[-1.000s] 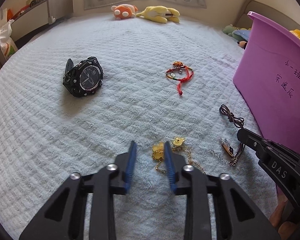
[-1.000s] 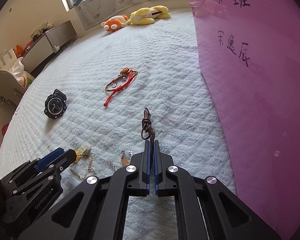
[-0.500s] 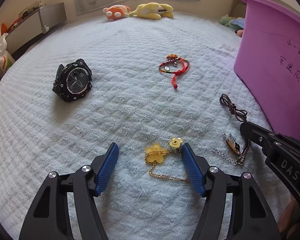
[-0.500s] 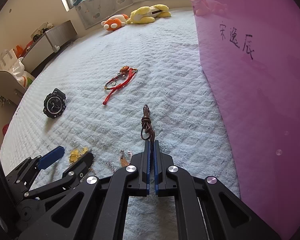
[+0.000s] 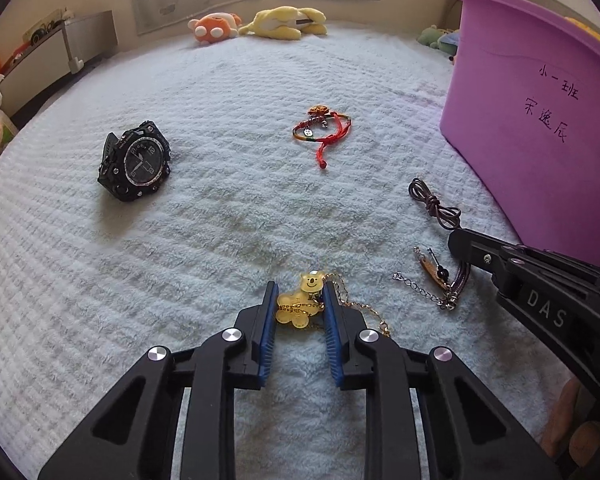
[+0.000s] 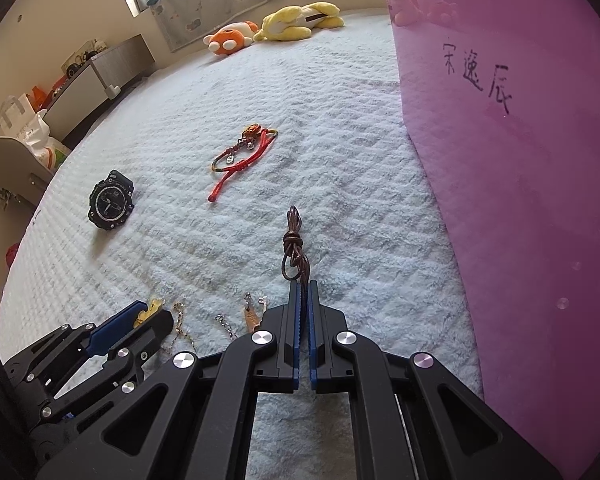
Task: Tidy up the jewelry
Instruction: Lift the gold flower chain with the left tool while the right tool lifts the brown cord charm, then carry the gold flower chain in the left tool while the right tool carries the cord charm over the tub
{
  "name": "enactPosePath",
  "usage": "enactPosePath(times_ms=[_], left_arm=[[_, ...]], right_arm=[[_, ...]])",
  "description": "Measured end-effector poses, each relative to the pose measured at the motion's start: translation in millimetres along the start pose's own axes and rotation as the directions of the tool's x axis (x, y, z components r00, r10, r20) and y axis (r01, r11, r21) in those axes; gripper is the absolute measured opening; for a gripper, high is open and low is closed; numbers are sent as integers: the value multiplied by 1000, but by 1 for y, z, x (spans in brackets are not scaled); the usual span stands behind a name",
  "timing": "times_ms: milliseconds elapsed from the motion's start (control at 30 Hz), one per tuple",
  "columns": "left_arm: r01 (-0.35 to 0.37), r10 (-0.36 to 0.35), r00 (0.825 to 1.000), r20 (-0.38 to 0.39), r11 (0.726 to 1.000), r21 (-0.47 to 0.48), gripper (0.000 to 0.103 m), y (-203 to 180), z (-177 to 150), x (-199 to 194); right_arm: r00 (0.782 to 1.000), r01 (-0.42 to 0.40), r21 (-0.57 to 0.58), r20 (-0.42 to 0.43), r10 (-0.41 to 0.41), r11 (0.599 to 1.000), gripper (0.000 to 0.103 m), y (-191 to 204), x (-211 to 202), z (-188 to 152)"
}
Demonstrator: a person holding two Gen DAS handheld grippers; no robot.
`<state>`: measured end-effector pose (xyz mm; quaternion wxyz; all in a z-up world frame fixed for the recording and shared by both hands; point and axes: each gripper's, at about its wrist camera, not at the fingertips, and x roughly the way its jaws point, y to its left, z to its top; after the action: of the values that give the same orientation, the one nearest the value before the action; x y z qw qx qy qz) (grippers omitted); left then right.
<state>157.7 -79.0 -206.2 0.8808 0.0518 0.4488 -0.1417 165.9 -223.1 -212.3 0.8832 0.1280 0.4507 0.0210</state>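
On the pale blue bedspread, my left gripper point(image 5: 298, 300) has closed around a gold chain with a yellow bear charm point(image 5: 300, 300); the pads touch its sides. My right gripper point(image 6: 304, 292) is shut on a brown cord necklace point(image 6: 294, 248), whose knotted loop sticks out in front; it also shows in the left wrist view point(image 5: 434, 202), with a small chain and pendant point(image 5: 432, 276) trailing. A black watch point(image 5: 134, 160) lies at the left. A red cord bracelet point(image 5: 322, 130) lies in the middle. The purple bin point(image 5: 540, 140) stands at the right.
Plush toys point(image 5: 260, 24) lie at the bed's far edge under the window. A grey shelf point(image 5: 40, 60) and a bag stand off the bed to the left. The purple bin's wall point(image 6: 520, 160) is close beside my right gripper.
My left gripper opened wide, moved forward over the gold bear chain and then closed in on it. My right gripper stayed shut on the brown cord, nearly still.
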Motion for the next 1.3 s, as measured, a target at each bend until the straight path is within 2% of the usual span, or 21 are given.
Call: enactPosePath(times_ms=[267, 367, 667, 900, 1100, 1300], left_arm=[[26, -27, 999, -18, 998, -55, 22, 18, -6, -28], [33, -34, 999, -16, 997, -64, 22, 26, -7, -44], [27, -27, 1000, 13, 997, -69, 22, 43, -10, -94], [45, -44, 997, 56, 998, -31, 22, 39, 0, -137], [65, -64, 995, 83, 998, -7, 22, 24, 21, -170], [78, -82, 985, 150, 996, 32, 22, -4, 54, -204]], right_arm=[[1000, -28, -14, 6, 28, 999, 3, 11, -25, 1], [998, -67, 2, -13, 67, 998, 3, 17, -36, -5], [994, -110, -32, -32, 109, 993, 3, 48, -79, -28], [988, -157, -38, -1, 157, 987, 3, 60, -126, -30], [978, -196, -68, 51, 200, 978, 3, 66, -172, -20], [970, -193, -56, 142, 200, 980, 3, 46, -219, 2]])
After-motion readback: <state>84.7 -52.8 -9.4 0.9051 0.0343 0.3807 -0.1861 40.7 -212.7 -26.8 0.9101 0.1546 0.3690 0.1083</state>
